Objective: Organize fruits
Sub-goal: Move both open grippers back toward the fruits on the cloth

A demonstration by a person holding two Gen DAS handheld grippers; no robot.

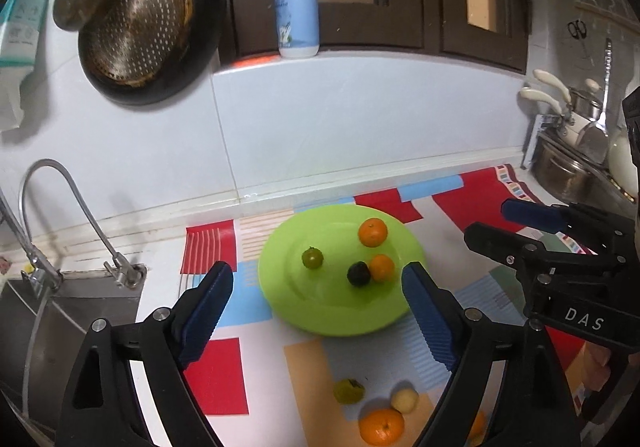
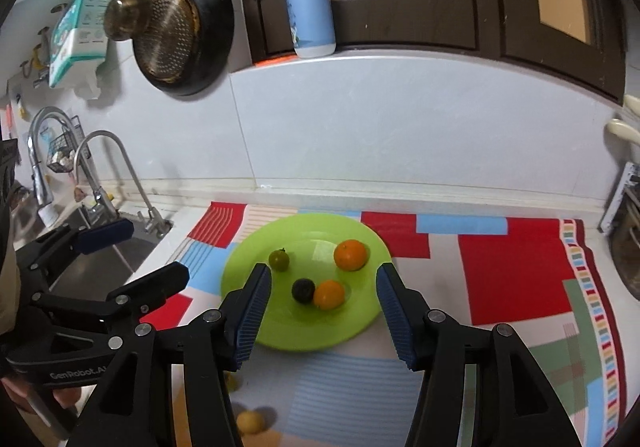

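**4 fruits plated, others loose on the mat**

Both the left gripper and right gripper gape, holding nothing. Nearest, an orange, a pale fruit and perhaps a lime lie on the mat. Beyond, the green plate carries 4 fruits.

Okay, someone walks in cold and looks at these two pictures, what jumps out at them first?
The bright green plate on the patchwork mat, mid-counter, carrying two oranges, a dark fruit and a small green one. Both grippers, left and right, hover over it with jaws wide open and empty. More loose fruit lies on the mat in front of the plate.
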